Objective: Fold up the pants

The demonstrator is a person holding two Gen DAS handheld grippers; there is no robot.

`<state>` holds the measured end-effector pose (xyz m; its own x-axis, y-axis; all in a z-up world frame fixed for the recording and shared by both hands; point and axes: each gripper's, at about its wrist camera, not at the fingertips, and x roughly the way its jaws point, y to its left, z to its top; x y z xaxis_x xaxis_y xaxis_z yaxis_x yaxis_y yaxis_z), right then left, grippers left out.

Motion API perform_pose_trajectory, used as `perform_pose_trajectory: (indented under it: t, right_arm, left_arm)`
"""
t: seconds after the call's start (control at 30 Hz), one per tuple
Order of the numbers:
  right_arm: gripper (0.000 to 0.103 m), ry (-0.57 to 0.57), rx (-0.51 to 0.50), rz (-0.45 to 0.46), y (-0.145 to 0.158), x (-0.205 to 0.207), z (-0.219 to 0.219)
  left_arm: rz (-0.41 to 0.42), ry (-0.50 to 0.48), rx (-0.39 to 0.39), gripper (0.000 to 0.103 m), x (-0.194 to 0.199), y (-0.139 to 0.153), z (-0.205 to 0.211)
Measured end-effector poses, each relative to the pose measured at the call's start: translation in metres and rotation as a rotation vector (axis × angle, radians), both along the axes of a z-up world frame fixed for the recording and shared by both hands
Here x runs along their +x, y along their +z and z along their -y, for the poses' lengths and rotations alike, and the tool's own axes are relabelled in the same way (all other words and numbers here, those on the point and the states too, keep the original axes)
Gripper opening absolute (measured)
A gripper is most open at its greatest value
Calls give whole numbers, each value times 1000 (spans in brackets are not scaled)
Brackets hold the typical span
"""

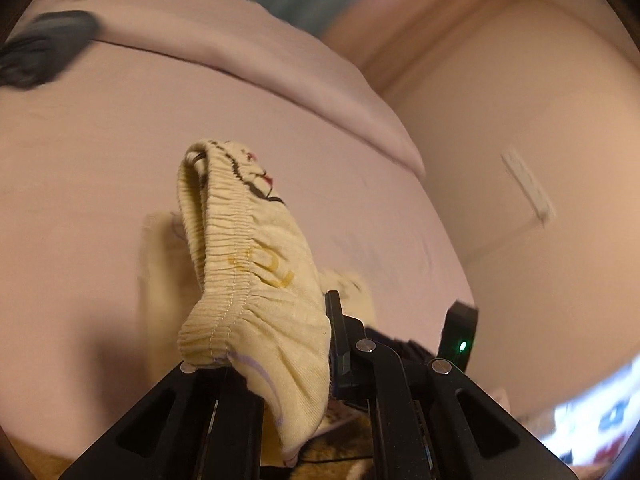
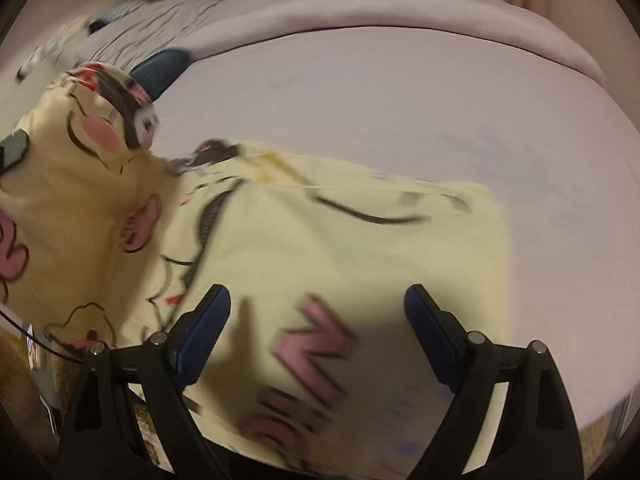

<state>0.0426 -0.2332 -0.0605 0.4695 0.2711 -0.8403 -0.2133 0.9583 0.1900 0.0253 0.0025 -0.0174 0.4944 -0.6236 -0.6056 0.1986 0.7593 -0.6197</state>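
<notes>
Pants are clamped at the elastic waistband by the left gripper, lifted above the bed. The right gripper is held open over the pants, nothing gripped.

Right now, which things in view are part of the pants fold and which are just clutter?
Job:
- pale yellow cartoon-print pants, elastic waistband pinched in the shut left tongs
- right tongs, open above the pants, holding nothing
- lilac bedsheet, the folding surface

Lying about:
- dark grey-blue item far back on the sheet, too blurred to identify
- folded lilac duvet behind
</notes>
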Motion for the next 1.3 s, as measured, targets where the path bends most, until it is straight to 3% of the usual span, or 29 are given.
perform_pose_trajectory:
  t: [0.17, 0.3, 0.37, 0.43, 0.5, 0.7, 0.87, 1.1, 1.2, 1.3]
  right_arm:
    - [90, -124, 34, -21, -2, -10, 50]
    - [90, -199, 63, -60, -10, -17, 81]
    - [90, -220, 77, -61, -10, -21, 90]
    - [90, -235, 88, -53, -6, -24, 96]
    - [90, -252, 92, -44, -4, -26, 101]
    - [90, -304, 98, -35, 0, -32, 119]
    - [90, -337, 85, -45, -2, -36, 131]
    - [90, -359, 83, -52, -3, -38, 137]
    - [90, -356, 84, -50, -3, -40, 140]
    - [90, -352, 85, -48, -2, -40, 141]
  left_arm:
    - [-99, -189, 50, 6, 22, -40, 75]
    - [-195, -240, 204, 9, 33, -70, 113]
    - [-187, -263, 249, 20, 33, -70, 123]
    - [-151, -295, 246, 48, 33, -62, 128]
    - [-110, -321, 219, 60, 31, -50, 131]
    - [-95, -333, 206, 61, 29, -45, 129]
    - [-107, -373, 286, 62, 27, -42, 141]
    - [-8, -373, 298, 62, 17, -9, 137]
    - [-10, -395, 297, 63, 19, -10, 141]
    - [-13, -440, 365, 63, 17, -20, 158]
